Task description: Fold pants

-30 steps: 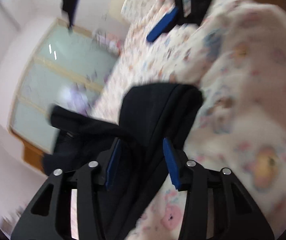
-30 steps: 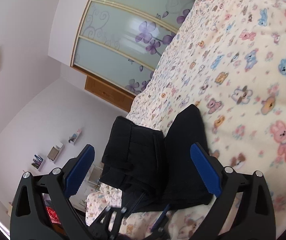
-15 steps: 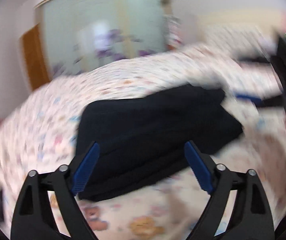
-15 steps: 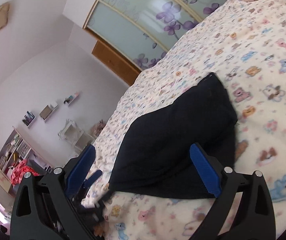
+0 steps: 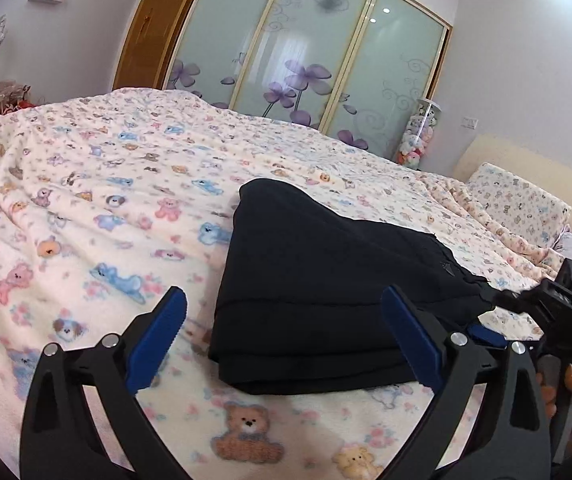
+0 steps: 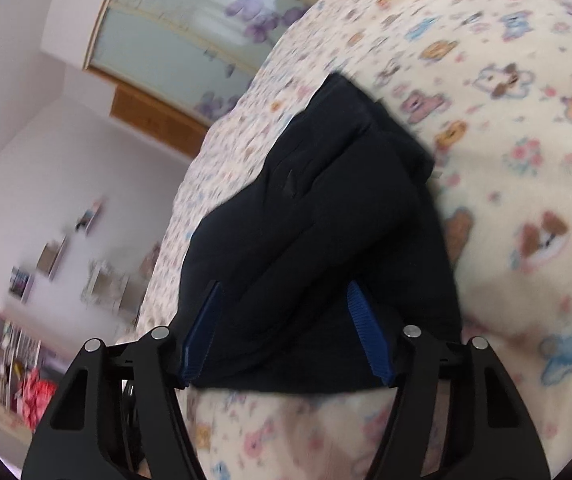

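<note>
Pants: folded black fabric pants point(image 5: 326, 292) lie on the teddy-bear-print fleece bed blanket point(image 5: 105, 208).
Left claw point(image 5: 281, 336): just opened wide, empty, above the pants' near edge.
Right claw point(image 6: 281, 332): just been closing, pants between its blue pads point(image 6: 366, 328), contact unclear.

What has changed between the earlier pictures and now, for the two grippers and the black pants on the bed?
The left gripper let go of the folded black fabric pants, rolled level and backed off, its jaws just opened wide and empty. The right gripper moved in, its jaws just closing around the pants' near edge. The pants went from lifted to flat. The teddy-bear print blanket is unchanged.
</note>
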A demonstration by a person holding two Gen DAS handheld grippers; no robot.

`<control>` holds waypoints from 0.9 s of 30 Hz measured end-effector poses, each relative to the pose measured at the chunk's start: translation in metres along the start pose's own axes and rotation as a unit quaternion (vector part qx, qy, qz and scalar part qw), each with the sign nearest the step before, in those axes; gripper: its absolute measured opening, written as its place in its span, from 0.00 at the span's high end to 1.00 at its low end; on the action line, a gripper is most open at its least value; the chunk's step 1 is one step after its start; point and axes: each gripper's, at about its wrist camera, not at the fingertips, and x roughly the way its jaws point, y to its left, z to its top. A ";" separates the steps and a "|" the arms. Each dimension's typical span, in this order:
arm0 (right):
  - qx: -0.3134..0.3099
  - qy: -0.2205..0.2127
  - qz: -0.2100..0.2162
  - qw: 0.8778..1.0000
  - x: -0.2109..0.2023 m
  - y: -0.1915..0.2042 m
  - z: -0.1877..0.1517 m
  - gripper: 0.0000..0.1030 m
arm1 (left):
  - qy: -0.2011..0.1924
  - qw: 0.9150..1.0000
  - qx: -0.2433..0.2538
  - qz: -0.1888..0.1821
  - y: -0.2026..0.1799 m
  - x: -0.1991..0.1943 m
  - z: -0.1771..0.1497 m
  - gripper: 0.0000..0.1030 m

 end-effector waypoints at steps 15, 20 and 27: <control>-0.002 -0.032 0.022 0.999 -0.013 0.023 -0.025 0.85 | -0.014 1.000 -0.011 0.008 0.000 0.001 -0.005 0.02; 0.004 -0.026 -0.019 0.999 -0.005 0.007 -0.031 0.88 | -0.019 0.999 -0.023 0.017 0.004 0.000 -0.003 0.02; -0.025 -0.009 -0.046 0.999 -0.002 0.008 -0.031 0.82 | -0.008 0.999 -0.031 0.020 0.009 0.005 -0.001 0.02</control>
